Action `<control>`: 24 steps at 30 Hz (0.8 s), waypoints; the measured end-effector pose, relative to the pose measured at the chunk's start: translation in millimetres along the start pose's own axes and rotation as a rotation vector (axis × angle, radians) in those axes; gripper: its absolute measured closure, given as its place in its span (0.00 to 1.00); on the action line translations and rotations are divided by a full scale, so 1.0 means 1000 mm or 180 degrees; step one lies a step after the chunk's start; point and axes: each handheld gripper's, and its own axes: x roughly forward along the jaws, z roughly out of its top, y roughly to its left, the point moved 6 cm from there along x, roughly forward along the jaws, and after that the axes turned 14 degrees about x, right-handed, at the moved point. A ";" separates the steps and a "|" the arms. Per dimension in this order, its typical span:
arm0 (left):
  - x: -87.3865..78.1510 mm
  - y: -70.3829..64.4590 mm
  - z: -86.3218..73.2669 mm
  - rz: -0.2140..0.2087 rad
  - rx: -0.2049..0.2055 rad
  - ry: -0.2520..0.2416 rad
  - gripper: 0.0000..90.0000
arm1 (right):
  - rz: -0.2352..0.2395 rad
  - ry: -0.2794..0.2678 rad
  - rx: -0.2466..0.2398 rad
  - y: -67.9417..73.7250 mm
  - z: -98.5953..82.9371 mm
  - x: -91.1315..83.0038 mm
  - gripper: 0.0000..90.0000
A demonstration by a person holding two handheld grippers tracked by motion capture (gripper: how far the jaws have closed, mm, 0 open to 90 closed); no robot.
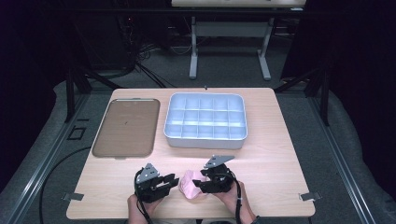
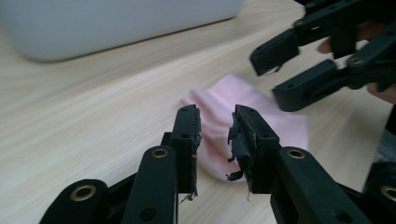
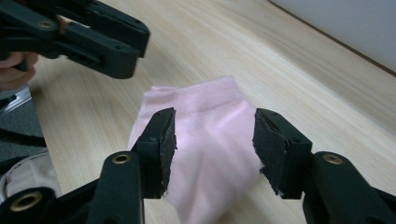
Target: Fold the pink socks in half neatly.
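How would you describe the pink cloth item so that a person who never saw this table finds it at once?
Start at the light wooden table and go to its near edge, in front of the white plastic compartment tray. There, between the left gripper and the right gripper, lies a small pink sock-like cloth. It is the single soft, pink thing there.

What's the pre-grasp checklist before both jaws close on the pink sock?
1. Left gripper open: ok, there is a gap between its jaws.
2. Right gripper open: ok, jaws wide apart.
3. Pink sock lined up with each gripper: ok, it lies on the table straight ahead of both pairs of jaws.
4. Sock free: ok, neither gripper holds it yet.
5. Grippers clear of each other: ok, apart on opposite sides of the sock, though close.
6. Compartment box and brown tray out of the way: ok, both sit farther back.
7. Sock lying flat: cannot tell, edges blurred.
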 end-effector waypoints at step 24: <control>0.035 -0.006 -0.019 -0.0236 0.0278 0.0276 0.99 | -0.0246 0.0292 0.0314 -0.018 -0.024 0.011 0.58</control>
